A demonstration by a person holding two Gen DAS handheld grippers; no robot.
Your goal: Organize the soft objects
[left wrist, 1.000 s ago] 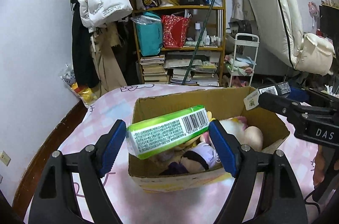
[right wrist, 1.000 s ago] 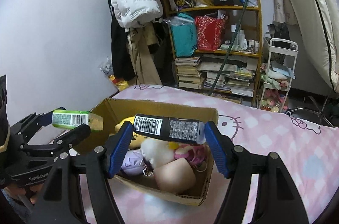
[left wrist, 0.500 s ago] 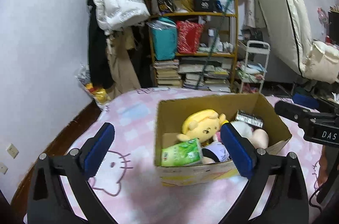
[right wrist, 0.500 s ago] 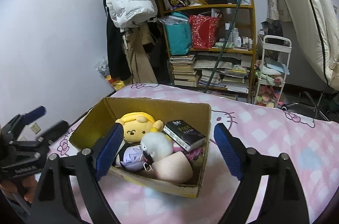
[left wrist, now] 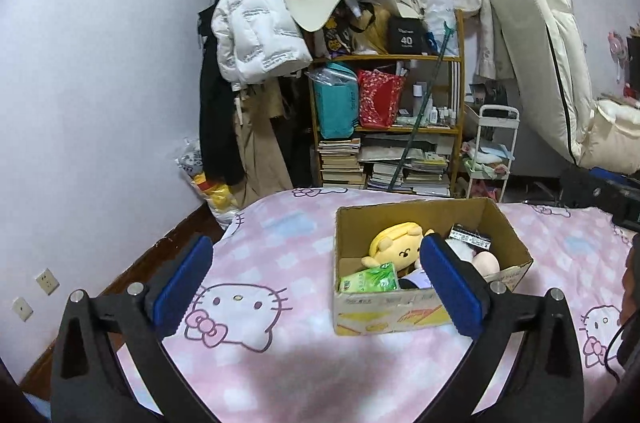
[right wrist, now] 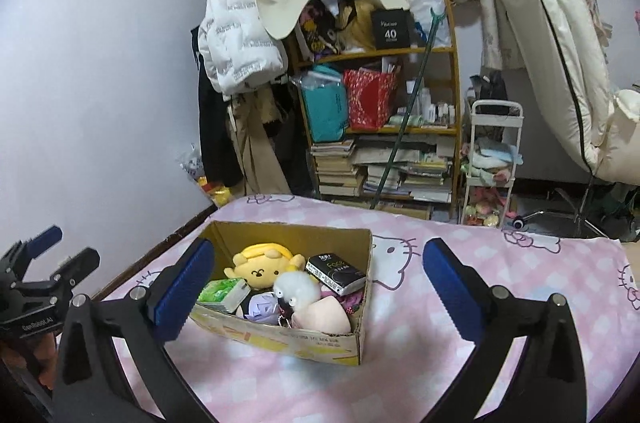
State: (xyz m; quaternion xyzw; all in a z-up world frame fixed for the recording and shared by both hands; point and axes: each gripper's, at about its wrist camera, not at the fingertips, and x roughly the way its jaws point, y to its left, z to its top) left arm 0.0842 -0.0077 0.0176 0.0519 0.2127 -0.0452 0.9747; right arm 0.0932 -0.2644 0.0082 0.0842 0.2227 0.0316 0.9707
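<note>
nearby, bookshelf (right wrist: 380, 127) (crammed) stands beyond box (right wrist: 320, 341); both claws empty.

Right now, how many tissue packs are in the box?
2: the green pack at the cardboard box's front left, the black pack leaning at its right. More may hide underneath.

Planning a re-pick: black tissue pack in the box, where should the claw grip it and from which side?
Grip the black tissue pack across its short sides, coming from above. It leans tilted against the cardboard box wall, top face exposed, so only the top is free; the white fluffy toy crowds its near side.
</note>
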